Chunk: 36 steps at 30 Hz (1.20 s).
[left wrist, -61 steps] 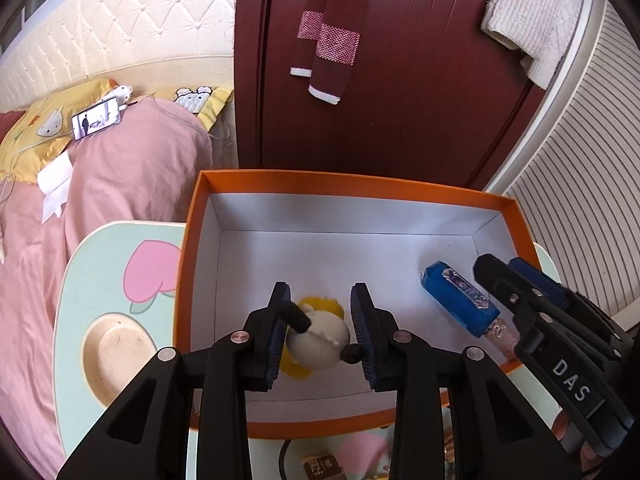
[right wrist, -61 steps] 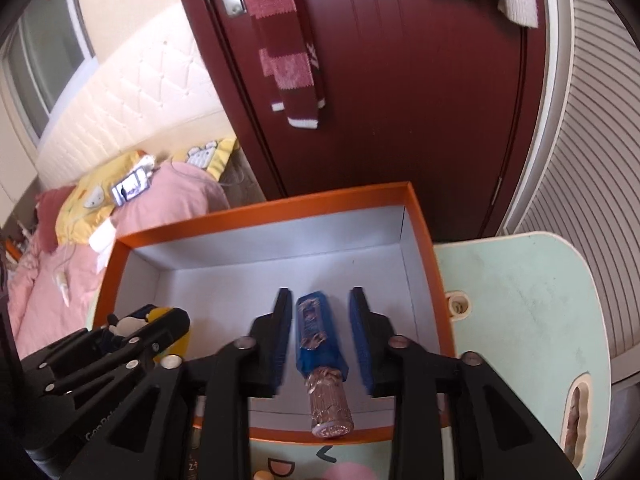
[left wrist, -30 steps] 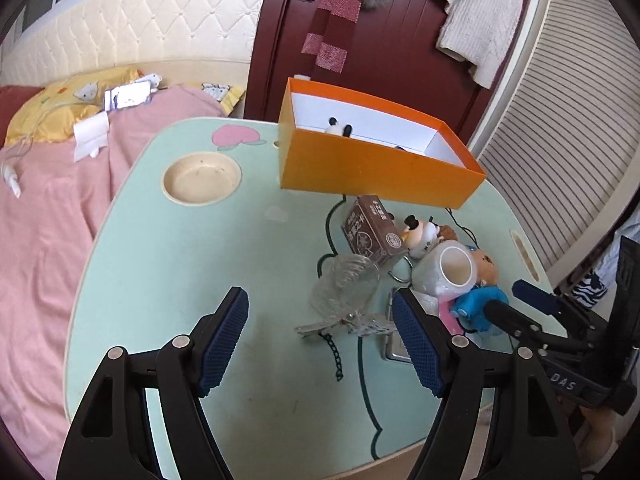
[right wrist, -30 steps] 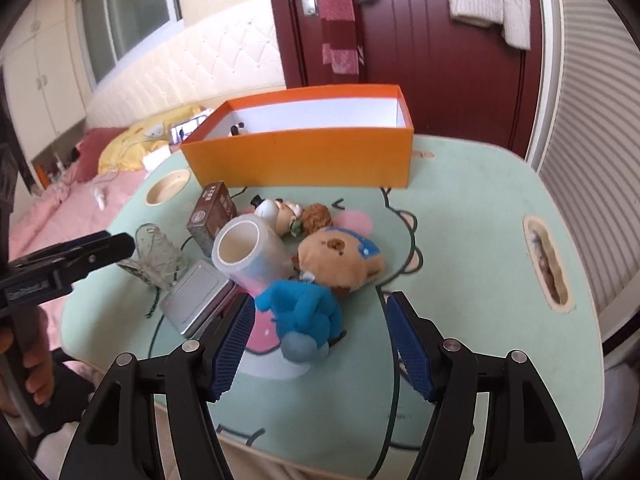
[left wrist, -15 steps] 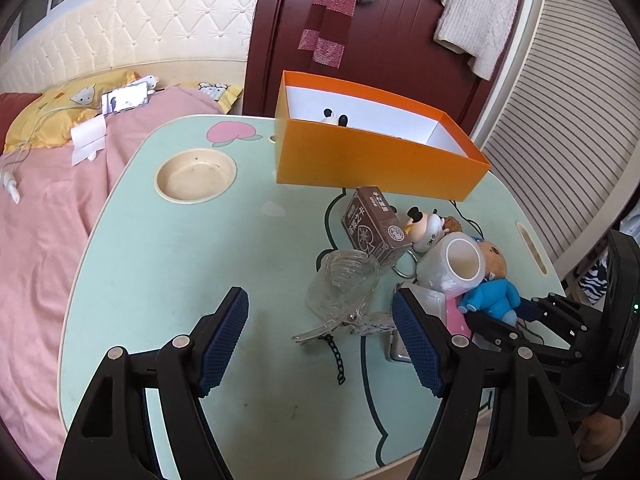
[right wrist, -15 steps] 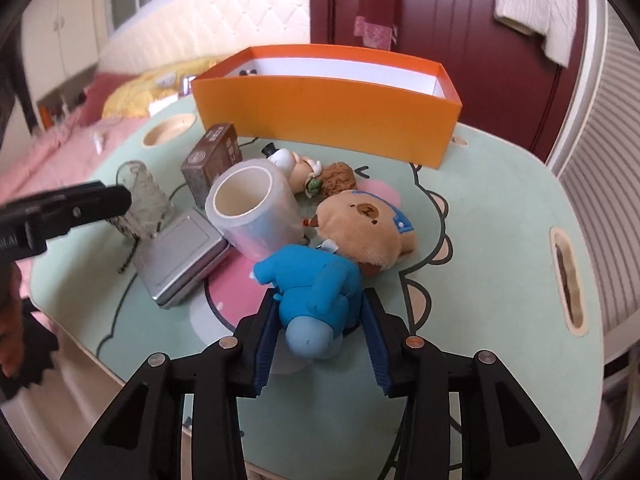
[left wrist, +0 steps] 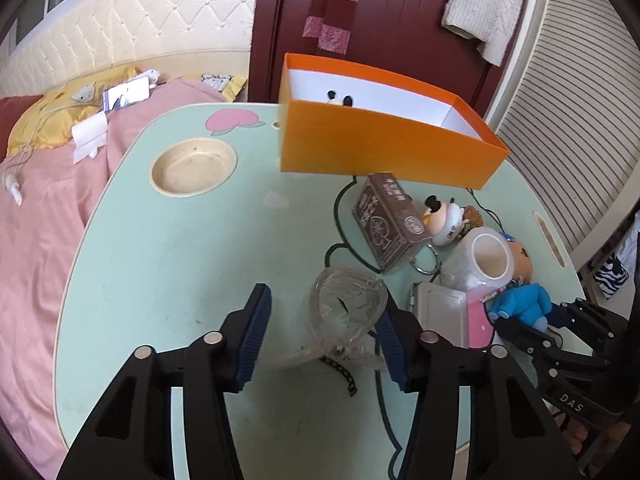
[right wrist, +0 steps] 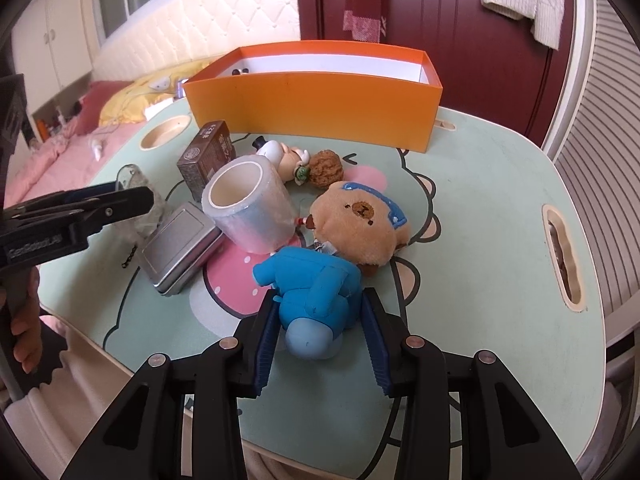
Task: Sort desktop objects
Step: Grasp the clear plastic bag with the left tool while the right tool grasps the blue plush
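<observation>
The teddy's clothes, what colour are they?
Bright blue. The plush bear wears a blue outfit, seen best in the right wrist view, between the right gripper fingers.

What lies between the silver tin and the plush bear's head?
A clear tape roll, between silver tin and bear's head; the right wrist view shows it.

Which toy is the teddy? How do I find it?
Find the orange box at the table's far side. In front of it lies a heap of things; the teddy is beside the tape roll. It's the only brown furry one, wearing blue clothes, not smooth like the small figurine.
</observation>
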{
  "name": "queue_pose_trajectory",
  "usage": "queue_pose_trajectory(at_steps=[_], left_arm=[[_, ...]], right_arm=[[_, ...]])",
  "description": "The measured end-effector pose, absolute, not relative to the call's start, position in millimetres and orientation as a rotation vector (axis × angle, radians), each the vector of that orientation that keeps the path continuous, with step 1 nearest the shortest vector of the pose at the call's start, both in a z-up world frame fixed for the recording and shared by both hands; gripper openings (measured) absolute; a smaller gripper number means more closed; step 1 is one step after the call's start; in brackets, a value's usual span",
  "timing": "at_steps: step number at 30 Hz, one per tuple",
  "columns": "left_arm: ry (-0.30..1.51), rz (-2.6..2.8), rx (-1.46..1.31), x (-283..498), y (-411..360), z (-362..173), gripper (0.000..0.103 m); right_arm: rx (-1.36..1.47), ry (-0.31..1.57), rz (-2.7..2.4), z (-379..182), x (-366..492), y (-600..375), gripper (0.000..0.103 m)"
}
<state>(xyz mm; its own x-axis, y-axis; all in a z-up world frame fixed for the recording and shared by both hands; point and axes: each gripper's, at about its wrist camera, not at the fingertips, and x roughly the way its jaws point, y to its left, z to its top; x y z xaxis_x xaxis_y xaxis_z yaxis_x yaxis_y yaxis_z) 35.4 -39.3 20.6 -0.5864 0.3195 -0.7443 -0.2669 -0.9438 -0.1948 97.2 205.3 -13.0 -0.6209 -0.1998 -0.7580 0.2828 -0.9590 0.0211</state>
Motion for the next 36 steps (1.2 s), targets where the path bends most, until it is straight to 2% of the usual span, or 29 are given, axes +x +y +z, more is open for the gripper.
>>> queue_pose_trajectory(at_steps=[8, 10, 12, 14, 16, 18, 19, 21, 25, 26, 27, 28, 30, 36], left_arm=[[0.052, 2.633, -1.17, 35.5, -40.9, 8.2, 0.054], [0.144, 2.644, -1.133, 40.6, -32.4, 4.3, 0.063], [0.195, 2.63, -1.135, 42.8, -25.6, -0.3, 0.096], [0.199, 2.617, -1.139, 43.3, -23.3, -3.0, 0.1], [0.198, 2.616, -1.136, 43.9, -23.2, -3.6, 0.1], [0.192, 2.618, -1.133, 44.8, -24.2, -3.5, 0.099], [0.185, 2.626, -1.132, 45.4, -25.7, -2.7, 0.097], [0.168, 2.636, -1.121, 46.3, -29.4, 0.5, 0.078], [0.105, 2.628, -1.11, 43.7, -38.1, 6.6, 0.064], [0.102, 2.625, -1.107, 43.1, -39.0, 7.5, 0.058], [0.093, 2.613, -1.106, 42.6, -39.8, 8.1, 0.058], [0.073, 2.594, -1.099, 43.2, -40.5, 9.0, 0.058], [0.053, 2.562, -1.095, 44.7, -39.6, 9.9, 0.058], [0.12, 2.55, -1.085, 52.3, -27.3, 10.5, 0.058]], right_arm=[[1.184, 0.079, -2.605, -13.4, 93.7, 211.2, 0.04], [1.174, 0.067, -2.607, -13.5, 93.7, 212.1, 0.041], [1.168, 0.053, -2.607, -13.4, 93.4, 213.3, 0.042], [1.164, 0.04, -2.609, -13.3, 92.7, 214.7, 0.05], [1.184, 0.048, -2.634, -14.6, 90.6, 215.9, 0.087], [1.196, 0.042, -2.646, -15.9, 89.1, 218.5, 0.091], [1.194, 0.035, -2.651, -15.9, 88.7, 219.9, 0.091], [1.185, 0.025, -2.659, -15.6, 88.1, 221.6, 0.091], [1.173, 0.065, -2.678, -16.8, 86.6, 220.5, 0.091], [1.162, 0.073, -2.673, -16.0, 87.1, 219.3, 0.09], [1.151, 0.081, -2.668, -15.3, 87.7, 218.1, 0.086], [1.14, 0.089, -2.664, -14.5, 88.3, 217.0, 0.066], [1.122, 0.106, -2.656, -13.0, 89.4, 214.7, 0.04], [1.142, 0.084, -2.641, -10.7, 89.1, 217.1, 0.04]])
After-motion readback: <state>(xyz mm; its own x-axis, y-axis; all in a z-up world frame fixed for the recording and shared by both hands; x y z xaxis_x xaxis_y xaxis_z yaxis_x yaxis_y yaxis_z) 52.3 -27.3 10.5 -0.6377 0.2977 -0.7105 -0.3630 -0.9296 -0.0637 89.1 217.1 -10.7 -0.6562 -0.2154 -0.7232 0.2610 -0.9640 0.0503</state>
